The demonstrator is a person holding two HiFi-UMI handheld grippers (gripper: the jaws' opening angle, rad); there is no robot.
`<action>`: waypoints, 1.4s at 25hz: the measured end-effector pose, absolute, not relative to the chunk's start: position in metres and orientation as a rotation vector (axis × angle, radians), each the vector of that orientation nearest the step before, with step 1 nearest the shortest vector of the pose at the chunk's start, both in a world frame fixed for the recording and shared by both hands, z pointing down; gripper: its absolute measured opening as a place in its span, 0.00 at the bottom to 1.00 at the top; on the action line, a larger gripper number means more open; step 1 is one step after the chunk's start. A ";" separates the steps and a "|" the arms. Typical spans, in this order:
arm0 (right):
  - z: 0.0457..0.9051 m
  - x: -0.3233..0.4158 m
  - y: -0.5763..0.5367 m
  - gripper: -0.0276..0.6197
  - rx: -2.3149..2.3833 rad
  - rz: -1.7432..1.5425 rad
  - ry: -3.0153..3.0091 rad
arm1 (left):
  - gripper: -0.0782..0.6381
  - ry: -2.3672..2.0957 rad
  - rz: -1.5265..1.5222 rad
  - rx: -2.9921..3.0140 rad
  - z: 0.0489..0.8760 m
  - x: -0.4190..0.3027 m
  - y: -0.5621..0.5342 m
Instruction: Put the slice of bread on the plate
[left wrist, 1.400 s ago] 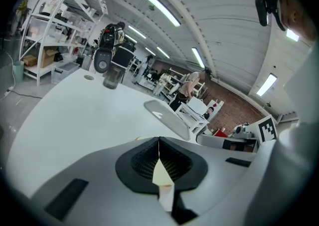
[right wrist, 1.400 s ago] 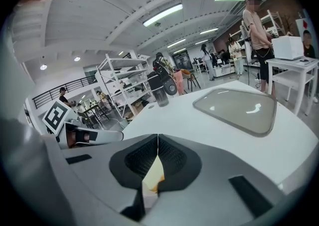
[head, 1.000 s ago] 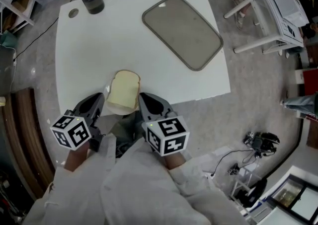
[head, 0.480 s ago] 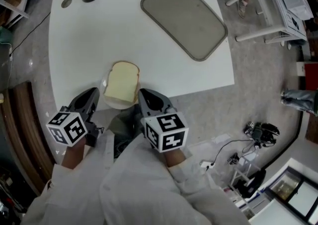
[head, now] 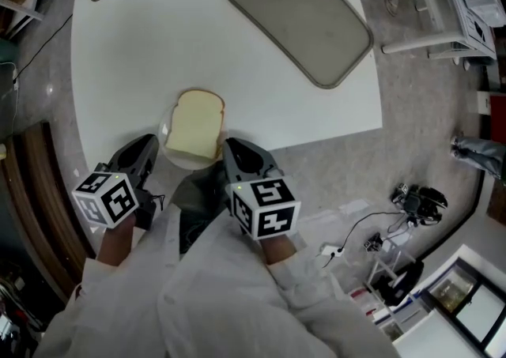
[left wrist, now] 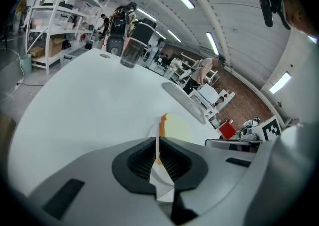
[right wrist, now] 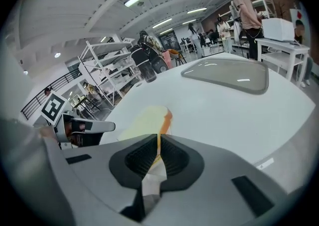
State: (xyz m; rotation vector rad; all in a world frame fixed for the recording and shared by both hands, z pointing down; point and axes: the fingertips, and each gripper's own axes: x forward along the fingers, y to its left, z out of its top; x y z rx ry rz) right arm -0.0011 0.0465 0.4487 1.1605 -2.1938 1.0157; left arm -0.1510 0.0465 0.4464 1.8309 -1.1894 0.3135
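the slice of bread is lying flat on the white plate at the near edge of the white table. the left gripper is pinching the plate's left rim with its jaws squeezed tight. the right gripper is pinching the right rim the same way. a grey tray is sitting farther back.

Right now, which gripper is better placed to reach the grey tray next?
Right, probably. The right gripper holds the plate on the side nearer the grey tray; the left gripper grips it across the bread, farther away. It would have to let go first.
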 end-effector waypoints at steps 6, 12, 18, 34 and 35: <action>0.456 0.002 0.046 0.07 1.171 1.040 -2.169 | 0.13 -1.185 0.343 1.808 0.457 -0.149 0.046; 0.463 0.005 0.047 0.07 1.208 1.054 -2.131 | 0.13 -1.187 0.352 1.792 0.464 -0.149 0.045; 0.472 0.006 0.048 0.08 1.229 1.061 -2.088 | 0.14 -1.183 0.379 1.774 0.470 -0.151 0.045; 0.485 0.005 0.054 0.15 1.222 1.127 -2.041 | 0.22 -1.099 0.412 1.765 0.482 -0.150 0.052; 0.485 0.005 0.054 0.15 1.220 1.131 -2.038 | 0.22 -1.089 0.417 1.767 0.483 -0.149 0.052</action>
